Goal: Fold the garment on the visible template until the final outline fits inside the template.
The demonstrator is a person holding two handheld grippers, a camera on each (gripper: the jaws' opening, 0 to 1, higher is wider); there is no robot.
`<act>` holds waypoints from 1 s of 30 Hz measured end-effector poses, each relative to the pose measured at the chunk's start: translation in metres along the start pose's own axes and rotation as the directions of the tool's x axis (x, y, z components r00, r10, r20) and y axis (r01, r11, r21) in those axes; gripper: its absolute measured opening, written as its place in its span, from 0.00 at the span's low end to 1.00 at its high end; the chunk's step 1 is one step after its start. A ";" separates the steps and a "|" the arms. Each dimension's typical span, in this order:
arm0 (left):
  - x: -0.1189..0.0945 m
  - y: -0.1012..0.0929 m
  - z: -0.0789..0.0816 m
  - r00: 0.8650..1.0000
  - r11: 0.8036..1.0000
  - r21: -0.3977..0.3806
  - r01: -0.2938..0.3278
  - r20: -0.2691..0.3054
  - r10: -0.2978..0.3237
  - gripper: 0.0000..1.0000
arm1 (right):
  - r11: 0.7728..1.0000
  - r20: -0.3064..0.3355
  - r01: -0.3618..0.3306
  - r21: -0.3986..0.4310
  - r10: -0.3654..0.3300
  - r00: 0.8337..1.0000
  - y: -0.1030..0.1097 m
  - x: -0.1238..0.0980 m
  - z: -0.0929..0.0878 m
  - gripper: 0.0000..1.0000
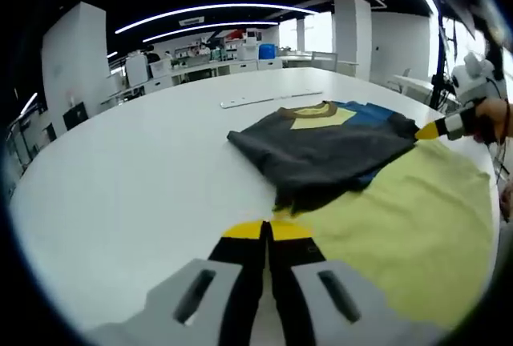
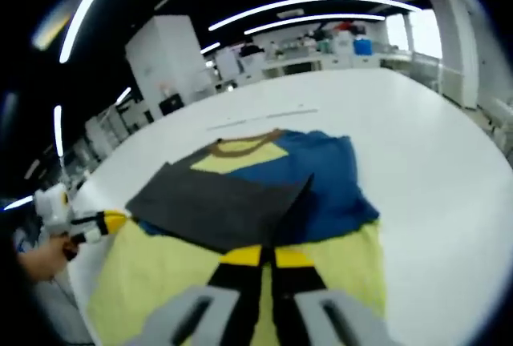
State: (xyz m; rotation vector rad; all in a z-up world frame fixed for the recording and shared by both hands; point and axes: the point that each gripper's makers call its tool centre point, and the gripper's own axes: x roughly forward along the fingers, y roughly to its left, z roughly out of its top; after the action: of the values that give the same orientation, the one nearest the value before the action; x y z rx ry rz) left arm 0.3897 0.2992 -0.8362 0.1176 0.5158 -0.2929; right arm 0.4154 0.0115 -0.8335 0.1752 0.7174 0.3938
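Our left gripper point(image 1: 268, 230), with its yellow-tipped black jaws pressed together, sits low at the near edge of the big round white counter point(image 1: 120, 170), and we cannot tell if a bit of cloth is pinched between the tips. Just past it lies the soft shirt point(image 1: 337, 150), yellow at the bottom, blue at the top, with a brown neck band and a dark grey part folded over the middle. We cannot make out any template lines under it, so we should fold slowly and keep looking for them. To fold well, we think we should lift the yellow bottom edge with both grippers together, carry it up toward the neck, lay it flat and smooth out bumps. A thin white strip point(image 1: 271, 99) lies on the counter beyond the shirt. Our right gripper point(image 2: 267, 256) also has its jaws closed, right over the spot where grey cloth meets yellow. Far behind, shelves hold some boxes, among them a blue bin point(image 2: 362, 46); we cannot see what is inside.
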 end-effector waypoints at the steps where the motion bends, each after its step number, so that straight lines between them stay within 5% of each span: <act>1: 0.000 0.000 0.000 1.000 1.000 0.000 -0.002 -0.001 0.002 0.00 | 1.000 -0.008 0.004 0.009 -0.004 1.000 -0.003 0.001 -0.002 0.00; 14: -0.008 0.000 0.006 1.000 1.000 -0.026 -0.009 0.003 0.009 0.00 | 0.998 -0.023 0.025 0.056 -0.024 0.999 -0.017 -0.009 -0.009 0.03; 18: -0.010 -0.001 0.010 1.000 0.999 -0.039 -0.002 0.017 0.002 0.02 | 0.999 -0.006 -0.007 0.033 0.007 1.000 -0.016 -0.015 -0.003 0.19; 24: -0.019 -0.012 0.021 0.998 0.999 -0.031 0.039 0.045 -0.038 0.32 | 0.991 -0.007 -0.120 -0.057 0.120 0.993 0.001 -0.027 0.000 0.47; 30: -0.032 -0.030 0.031 0.990 0.993 -0.016 0.119 0.072 -0.118 0.53 | 0.956 -0.031 -0.262 -0.132 0.260 0.965 0.017 -0.045 0.001 0.76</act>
State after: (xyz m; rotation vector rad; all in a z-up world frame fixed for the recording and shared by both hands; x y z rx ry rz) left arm 0.3685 0.2727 -0.7950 0.0569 0.4558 -0.4066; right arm 0.3806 0.0088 -0.8010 0.1395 0.6798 0.6953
